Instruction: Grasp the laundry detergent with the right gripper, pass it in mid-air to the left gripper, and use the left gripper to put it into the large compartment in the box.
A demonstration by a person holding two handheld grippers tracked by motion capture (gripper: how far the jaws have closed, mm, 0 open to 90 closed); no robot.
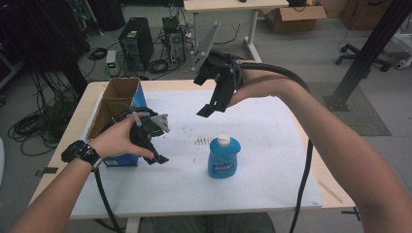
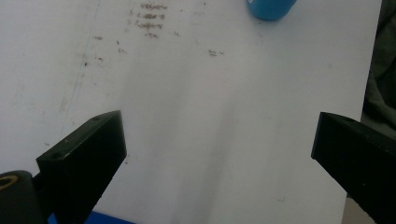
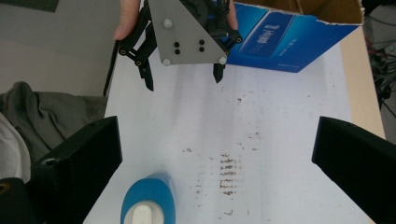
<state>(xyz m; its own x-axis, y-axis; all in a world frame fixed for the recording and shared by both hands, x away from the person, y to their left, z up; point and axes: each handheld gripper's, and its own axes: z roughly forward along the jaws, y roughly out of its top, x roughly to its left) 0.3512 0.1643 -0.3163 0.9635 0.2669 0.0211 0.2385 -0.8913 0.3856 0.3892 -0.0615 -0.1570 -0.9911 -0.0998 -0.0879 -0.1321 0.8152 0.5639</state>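
A blue bottle [image 1: 224, 156] with a white cap stands upright on the white sheet [image 1: 262, 141] near the table's front middle. My left gripper [image 1: 158, 144] hovers low to the left of it, beside the box, jaws wide apart and empty. In the left gripper view the left gripper [image 2: 219, 144] looks down on bare sheet, with the bottle's base [image 2: 271, 8] at the top edge. My right gripper [image 1: 206, 97] is raised above the sheet behind the bottle, open and empty. The right gripper view has its open jaws [image 3: 217, 149] over the bottle [image 3: 148, 200], with the left gripper [image 3: 183, 79] beyond.
An open blue cardboard box [image 1: 119, 104] stands at the table's left edge; it appears as the box [image 3: 289, 42] in the right gripper view. On the floor behind the table are a computer tower [image 1: 136, 41], cables and a second desk [image 1: 233, 6]. A black post [image 1: 369, 48] stands at the right.
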